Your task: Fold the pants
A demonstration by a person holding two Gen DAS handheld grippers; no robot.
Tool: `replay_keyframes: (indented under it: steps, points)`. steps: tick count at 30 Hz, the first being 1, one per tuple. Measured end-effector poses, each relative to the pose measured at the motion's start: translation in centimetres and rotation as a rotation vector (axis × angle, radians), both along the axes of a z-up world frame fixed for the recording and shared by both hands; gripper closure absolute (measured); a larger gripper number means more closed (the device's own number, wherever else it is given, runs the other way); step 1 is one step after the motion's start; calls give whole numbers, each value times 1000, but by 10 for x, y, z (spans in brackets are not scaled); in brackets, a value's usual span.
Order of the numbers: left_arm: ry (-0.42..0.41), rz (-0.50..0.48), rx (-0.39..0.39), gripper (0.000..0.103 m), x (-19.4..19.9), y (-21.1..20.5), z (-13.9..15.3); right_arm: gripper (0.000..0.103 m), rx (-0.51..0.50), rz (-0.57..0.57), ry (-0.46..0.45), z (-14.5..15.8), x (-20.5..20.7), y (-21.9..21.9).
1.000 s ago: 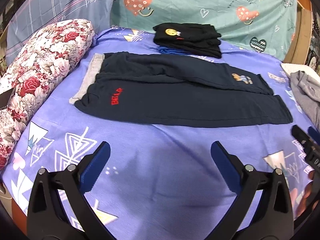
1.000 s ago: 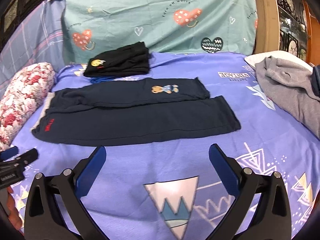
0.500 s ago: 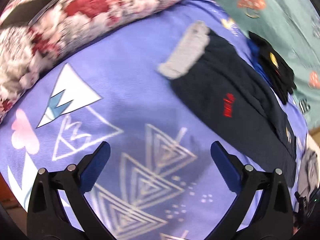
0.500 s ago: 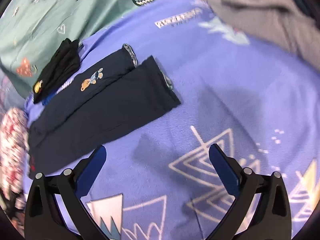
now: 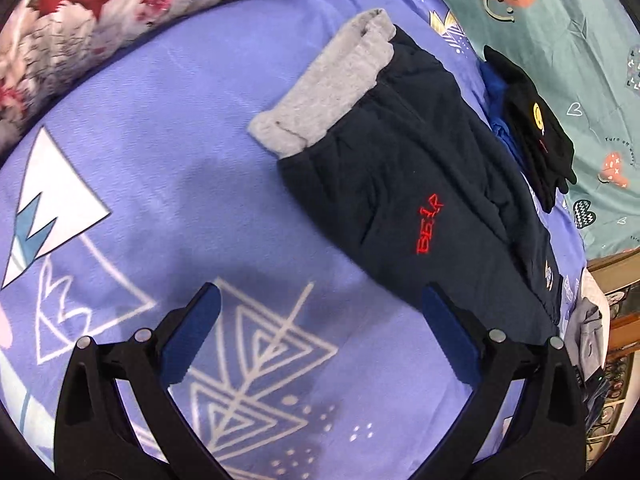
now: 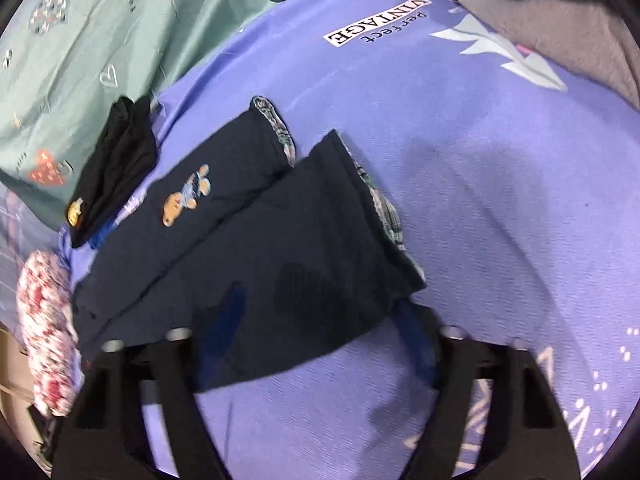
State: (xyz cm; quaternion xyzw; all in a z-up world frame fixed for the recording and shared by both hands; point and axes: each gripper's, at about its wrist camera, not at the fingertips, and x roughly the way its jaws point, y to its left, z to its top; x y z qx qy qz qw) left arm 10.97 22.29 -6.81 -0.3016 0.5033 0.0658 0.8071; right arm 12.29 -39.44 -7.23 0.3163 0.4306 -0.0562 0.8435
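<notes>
Two tools gaping wide, left tool [image 5: 318, 320] near pants [image 5: 420, 184] waistband, right tool [image 6: 320, 328] over leg hem, both empty

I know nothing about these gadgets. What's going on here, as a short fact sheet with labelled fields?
surface: bed with a purple sheet
pants: navy pants spread flat, grey waistband, red lettering, bear patch on one leg
left gripper: open, above the sheet near the waist end, holding nothing
right gripper: open, at the leg hems, the near hem between its fingers, not gripped
also there: black folded clothes, floral pillow, grey garment
folding: not yet begun
</notes>
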Motion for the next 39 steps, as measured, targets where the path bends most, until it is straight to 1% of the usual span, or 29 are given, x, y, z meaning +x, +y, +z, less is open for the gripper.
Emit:
replay_keyframes:
  steps: [1, 2, 3, 4, 5, 6, 8, 9, 10, 11, 12, 13, 15, 16, 17, 18, 19, 20, 21, 22, 23, 26, 28, 29, 30, 32, 35, 37, 39]
  points:
    - [5, -3, -6, 3, 9, 1, -1, 50, 18, -2, -8, -1, 1, -2]
    - [9, -2, -8, 6, 16, 1, -2, 56, 27, 0, -21, -3, 1, -3]
    - [7, -5, -14, 12, 23, 2, -3, 57, 28, 0, -27, -3, 1, -2]
    - [10, -15, -19, 17, 32, 2, -3, 58, 33, -4, -43, -4, -1, -3]
    - [14, -21, -25, 26, 37, 2, -4, 58, 50, -9, -59, -6, -2, -5]
    - [13, -32, -43, 33, 44, 2, -5, 58, 64, -12, -70, -7, -4, -7]
    - [24, -42, -82, 38, 56, 3, -9, 56, 91, -11, -92, -8, -5, -10]
    - [30, -39, -93, 38, 60, 3, -10, 56, 100, -9, -99, -9, -6, -10]
    - [31, -30, -97, 37, 64, 3, -11, 53, 117, -9, -108, -9, -6, -12]
    - [32, -27, -102, 35, 66, 3, -11, 46, 131, -9, -116, -10, -7, -13]
    - [33, -25, -113, 31, 70, 3, -11, 44, 151, -7, -128, -11, -8, -14]
    - [34, -18, -126, 31, 72, 3, -11, 44, 162, -10, -135, -11, -7, -14]
    - [30, -3, -144, 32, 75, 4, -12, 44, 135, 0, -134, -9, -5, -11]
    - [27, -2, -137, 38, 76, 4, -12, 45, 118, 5, -134, -9, -4, -10]
    - [35, 0, -106, 62, 78, 4, -12, 48, 107, 7, -133, -8, -3, -9]
    - [48, 3, -78, 79, 78, 4, -13, 51, 101, 3, -133, -9, -2, -9]
    - [47, 4, -78, 80, 78, 5, -14, 59, 100, -3, -131, -10, 0, -11]
    - [40, 10, -79, 90, 77, 6, -14, 69, 102, -13, -128, -12, 1, -13]
    - [37, 14, -71, 93, 76, 8, -13, 75, 107, -21, -124, -14, 1, -16]
    - [27, 12, -68, 93, 74, 7, -12, 88, 117, -28, -115, -17, 2, -20]
    - [19, 13, -63, 94, 73, 7, -9, 90, 128, -35, -105, -20, 2, -23]
    - [-22, 16, -60, 95, 64, 8, 4, 94, 182, -56, -107, -20, -3, -31]
    - [-70, 14, -67, 96, 56, 8, 20, 95, 172, -52, -139, -6, -8, -30]
    - [-103, 10, -62, 99, 50, 8, 32, 96, 158, -43, -166, 3, -12, -28]
    - [-131, 9, -48, 98, 43, 7, 45, 96, 130, -26, -200, 17, -18, -25]
    - [-166, -7, -58, 99, 32, 6, 60, 96, 107, 8, -237, 34, -26, -21]
    - [-211, -25, -52, 99, 13, 1, 78, 96, 95, 40, -255, 49, -38, -17]
    - [-237, -23, -40, 99, 0, 0, 86, 96, 84, 43, -262, 58, -53, -19]
    - [-259, -21, -46, 99, -18, 3, 92, 96, 83, 43, -272, 67, -69, -25]
